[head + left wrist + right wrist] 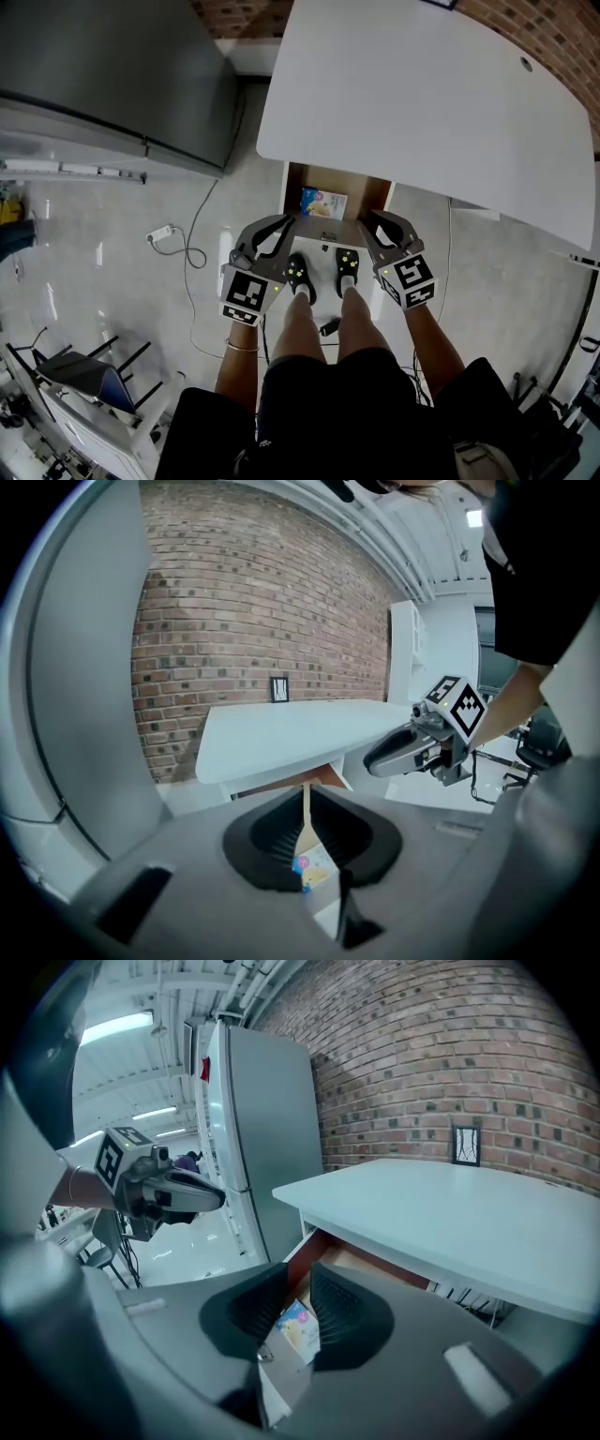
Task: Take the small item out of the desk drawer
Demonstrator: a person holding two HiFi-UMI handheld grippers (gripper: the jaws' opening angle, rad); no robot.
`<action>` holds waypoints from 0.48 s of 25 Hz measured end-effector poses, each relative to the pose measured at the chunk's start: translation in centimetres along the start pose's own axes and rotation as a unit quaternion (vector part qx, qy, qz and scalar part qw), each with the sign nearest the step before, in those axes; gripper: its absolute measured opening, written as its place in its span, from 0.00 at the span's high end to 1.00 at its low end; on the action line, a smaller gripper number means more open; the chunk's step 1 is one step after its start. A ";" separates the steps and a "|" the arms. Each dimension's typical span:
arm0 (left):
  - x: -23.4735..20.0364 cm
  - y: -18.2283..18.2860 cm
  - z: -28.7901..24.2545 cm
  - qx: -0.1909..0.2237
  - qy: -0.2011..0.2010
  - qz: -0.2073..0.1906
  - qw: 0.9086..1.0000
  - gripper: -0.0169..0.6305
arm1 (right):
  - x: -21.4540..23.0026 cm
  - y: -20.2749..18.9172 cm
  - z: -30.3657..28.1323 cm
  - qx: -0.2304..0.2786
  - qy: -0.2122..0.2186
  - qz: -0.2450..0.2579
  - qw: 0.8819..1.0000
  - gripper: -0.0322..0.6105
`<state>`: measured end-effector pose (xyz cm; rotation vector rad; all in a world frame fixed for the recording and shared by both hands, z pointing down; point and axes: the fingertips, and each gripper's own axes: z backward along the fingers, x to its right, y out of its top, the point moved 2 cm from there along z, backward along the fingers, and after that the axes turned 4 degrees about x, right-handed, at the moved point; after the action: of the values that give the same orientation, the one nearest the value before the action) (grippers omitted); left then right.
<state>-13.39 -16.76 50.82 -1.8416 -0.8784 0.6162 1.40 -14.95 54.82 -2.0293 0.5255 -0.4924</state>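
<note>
Small packet (323, 202), printed in blue, yellow and pink, is seen inside the open wooden desk drawer (367, 190), toward the drawer's left side, where it appears to lie flat on the drawer's floor. The back of the drawer is overhung by the white desk top (422, 103). Both hand-held grippers are held just before the drawer's front edge, and the packet is touched by neither. The left gripper (306, 803) is shown with its jaws barely parted, only a thin slit between them, and nothing is held. The right gripper (301, 1283) is shown with its jaws a little wider apart and empty, the packet framed in the gap beyond them. The packet is judged to be light, thin and somewhat bendable, probably with a slick wrapper, so slipping is more to be expected than breakage. A hold is best taken across the edge nearest the drawer's front, with one pad slid under it.
</note>
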 end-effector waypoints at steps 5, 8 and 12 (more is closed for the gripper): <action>-0.5 -2.5 -1.8 -0.016 -0.009 -0.001 1.000 0.95 | 0.7 -2.2 -2.0 -0.018 -0.007 0.003 1.000 0.82; -1.0 -3.7 -2.9 -0.027 -0.008 -0.003 1.000 0.94 | 0.9 -3.5 -3.4 -0.030 -0.008 0.006 0.999 0.81; -1.5 -5.2 -4.3 -0.040 -0.012 0.000 0.999 0.94 | 1.2 -5.0 -5.5 -0.048 -0.006 0.013 0.999 0.79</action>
<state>-12.66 -18.91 57.36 -1.9096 -0.9306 0.6129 0.21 -17.18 61.89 -2.1133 0.5759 -0.4460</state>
